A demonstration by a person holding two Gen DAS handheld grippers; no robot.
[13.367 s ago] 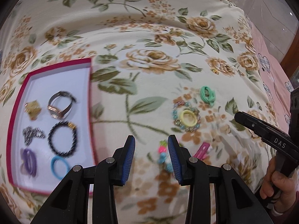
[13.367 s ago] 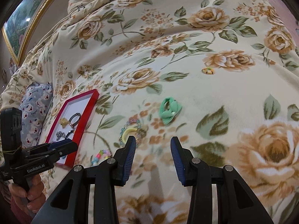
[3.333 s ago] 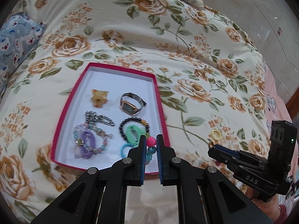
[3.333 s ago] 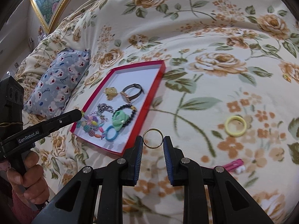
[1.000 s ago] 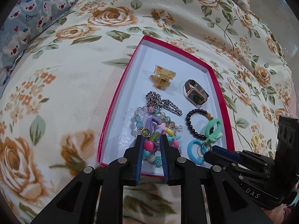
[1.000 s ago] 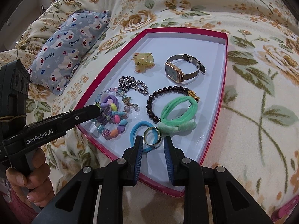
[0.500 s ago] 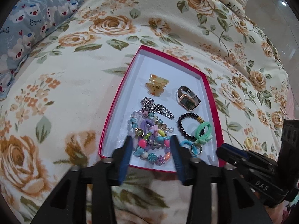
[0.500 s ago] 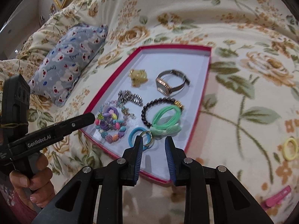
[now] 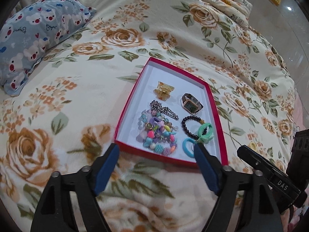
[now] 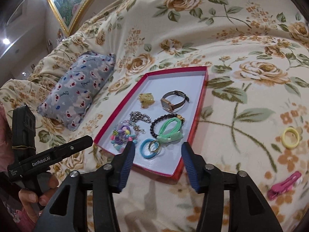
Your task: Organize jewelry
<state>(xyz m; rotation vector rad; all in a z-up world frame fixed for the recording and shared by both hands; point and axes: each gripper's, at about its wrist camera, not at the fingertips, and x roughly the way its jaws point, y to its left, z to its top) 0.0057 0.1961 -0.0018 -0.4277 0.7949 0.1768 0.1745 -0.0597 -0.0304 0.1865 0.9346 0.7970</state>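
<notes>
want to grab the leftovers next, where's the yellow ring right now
In the right wrist view the yellow ring lies on the floral blanket, right of the red tray, just above the pink clip.

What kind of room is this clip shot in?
Most likely a bedroom: the red tray of jewelry sits on a bed under a floral blanket, with a small bear-print pillow beside it and a gold-framed picture on the wall behind.
</notes>
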